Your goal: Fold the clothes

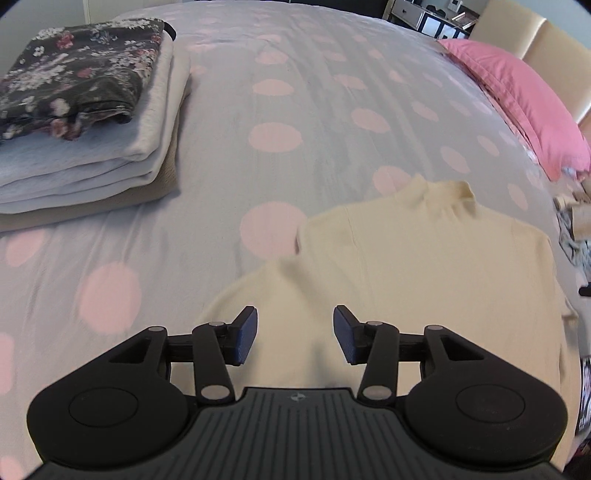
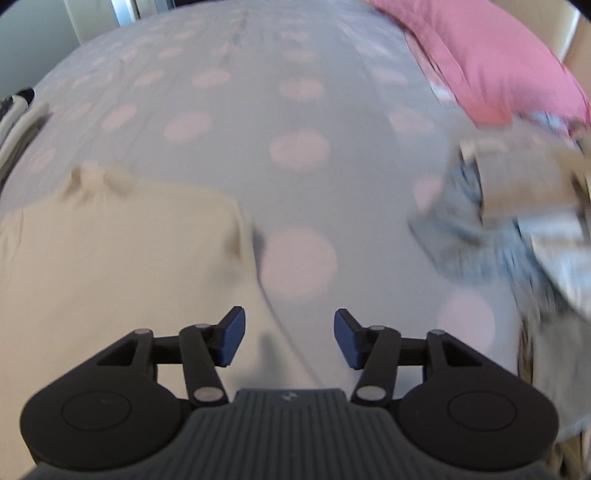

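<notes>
Grey cotton with large pale pink dots covers the whole bed (image 1: 258,92), smooth apart from a few faint creases; it fills both views from near edge to far edge. At the far left of the left wrist view sits a stack of folded clothes (image 1: 85,147): a dark flowered piece (image 1: 74,74) on top, white and pale grey layers under it, a beige one at the bottom. Right of the middle, near the camera, lies the cream sweater (image 1: 424,258), flat on the bed, its high collar pointing far, one side already turned in over the body; the left gripper (image 1: 294,334) hangs over its near hem with jaws spread wide and nothing between them. Further right, a pink pillow (image 1: 524,99) lies along the right edge of the bed, a cream padded headboard (image 1: 532,40) behind it, and white shelving (image 1: 424,18) stands at the far end of the room. In the right wrist view the sweater (image 2: 110,258) lies at the left; the right gripper (image 2: 289,338) hangs above its right edge and the bare cover, jaws spread and empty; to the right is a blurred heap of unfolded clothes (image 2: 517,221), blue-grey and tan, just below the pillow (image 2: 491,55).
</notes>
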